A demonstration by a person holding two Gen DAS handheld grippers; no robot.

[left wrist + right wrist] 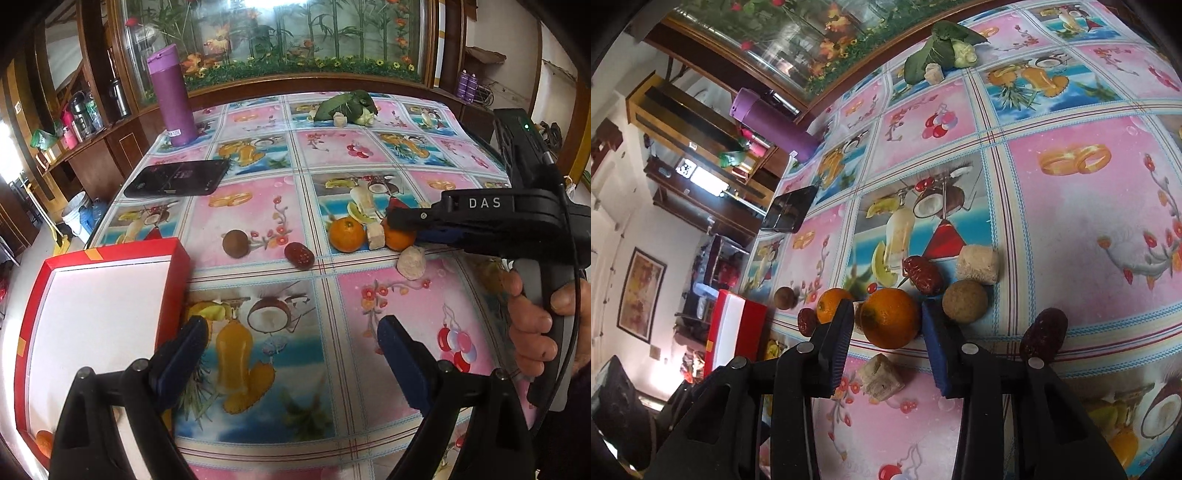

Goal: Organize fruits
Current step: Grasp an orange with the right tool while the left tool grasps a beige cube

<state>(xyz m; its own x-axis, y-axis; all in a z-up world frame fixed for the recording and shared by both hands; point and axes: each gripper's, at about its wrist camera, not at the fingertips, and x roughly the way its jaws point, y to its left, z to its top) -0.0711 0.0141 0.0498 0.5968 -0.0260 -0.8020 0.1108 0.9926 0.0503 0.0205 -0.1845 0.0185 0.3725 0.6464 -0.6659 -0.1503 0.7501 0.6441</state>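
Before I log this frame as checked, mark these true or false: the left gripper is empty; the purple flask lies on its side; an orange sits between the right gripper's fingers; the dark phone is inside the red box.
1. The left gripper is empty. True: its jaws stand wide over the table.
2. The purple flask lies on its side. False: it stands upright near the table's far corner.
3. An orange sits between the right gripper's fingers. True.
4. The dark phone is inside the red box. False: it lies flat on the table, beyond the box.
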